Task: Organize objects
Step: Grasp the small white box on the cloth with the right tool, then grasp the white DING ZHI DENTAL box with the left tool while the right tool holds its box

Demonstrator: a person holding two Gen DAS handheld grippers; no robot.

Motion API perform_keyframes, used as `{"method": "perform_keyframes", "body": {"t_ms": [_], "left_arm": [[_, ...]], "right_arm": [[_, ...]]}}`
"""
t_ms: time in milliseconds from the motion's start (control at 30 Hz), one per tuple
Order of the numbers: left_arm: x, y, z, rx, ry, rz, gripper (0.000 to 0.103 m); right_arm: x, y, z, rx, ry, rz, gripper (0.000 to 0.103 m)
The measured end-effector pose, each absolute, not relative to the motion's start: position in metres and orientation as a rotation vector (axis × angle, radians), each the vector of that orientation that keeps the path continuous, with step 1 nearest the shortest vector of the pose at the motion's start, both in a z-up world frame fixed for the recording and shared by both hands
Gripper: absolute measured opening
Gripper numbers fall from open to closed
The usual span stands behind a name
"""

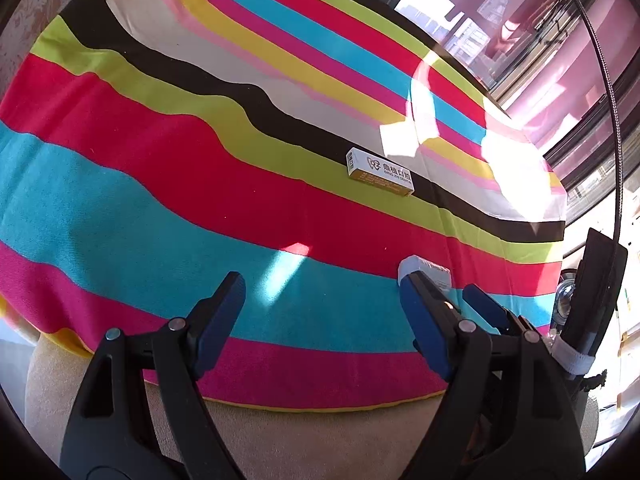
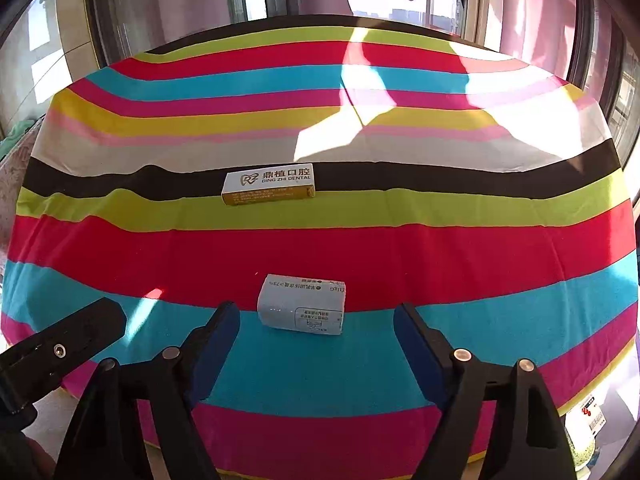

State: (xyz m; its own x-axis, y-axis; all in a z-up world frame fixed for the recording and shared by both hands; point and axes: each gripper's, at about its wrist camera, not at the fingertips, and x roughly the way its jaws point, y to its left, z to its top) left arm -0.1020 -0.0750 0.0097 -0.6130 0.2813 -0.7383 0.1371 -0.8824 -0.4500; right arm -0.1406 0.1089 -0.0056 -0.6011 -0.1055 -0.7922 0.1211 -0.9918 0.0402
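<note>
The right gripper [image 2: 316,328] stands wide open over the striped cloth [image 2: 480,240], its blue pads [image 2: 218,344] splayed apart with nothing between them. Just ahead of the gap, a little toward its middle, lies the pale carton [image 2: 302,304] — flat on the cloth, straddling the line between the red and turquoise stripes. Its long axis runs crosswise to the fingers, left to right, slightly skewed, with its print upside down as seen from this tool.

Farther ahead, well beyond the carton, the white-and-yellow dental box [image 2: 269,184] lies on the black and lime stripes. Its long axis also runs crosswise, the lettered face up and readable from the right gripper's side.

The left gripper [image 1: 324,320] is open too, holding nothing. From it, the pale carton [image 1: 426,270] peeks out just past its right-hand finger, partly hidden — and the dental box [image 1: 380,171] sits ahead and to the right, its length slanting away rightward.
</note>
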Motion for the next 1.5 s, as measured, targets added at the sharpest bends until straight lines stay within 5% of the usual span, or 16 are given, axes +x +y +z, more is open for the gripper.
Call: {"method": "perform_keyframes", "body": {"t_ms": [133, 267, 1100, 1500], "left_arm": [[-0.104, -0.074, 0.010, -1.341, -0.720, 2.654, 0.082], [-0.112, -0.073, 0.010, -1.345, -0.697, 2.669, 0.082], [-0.231, -0.002, -0.008, -1.355, -0.551, 2.739, 0.093], [-0.250, 0.022, -0.020, -1.430, -0.249, 2.879, 0.094]], "right_arm": [[-0.148, 0.109, -0.011, 1.362, 0.028, -2.690, 0.068], [-0.153, 0.111, -0.016, 1.388, 0.015, -2.676, 0.047], [-0.160, 0.173, -0.014, 1.338, -0.117, -2.976, 0.047], [-0.163, 0.180, -0.022, 1.367, -0.158, -2.980, 0.047]]}}
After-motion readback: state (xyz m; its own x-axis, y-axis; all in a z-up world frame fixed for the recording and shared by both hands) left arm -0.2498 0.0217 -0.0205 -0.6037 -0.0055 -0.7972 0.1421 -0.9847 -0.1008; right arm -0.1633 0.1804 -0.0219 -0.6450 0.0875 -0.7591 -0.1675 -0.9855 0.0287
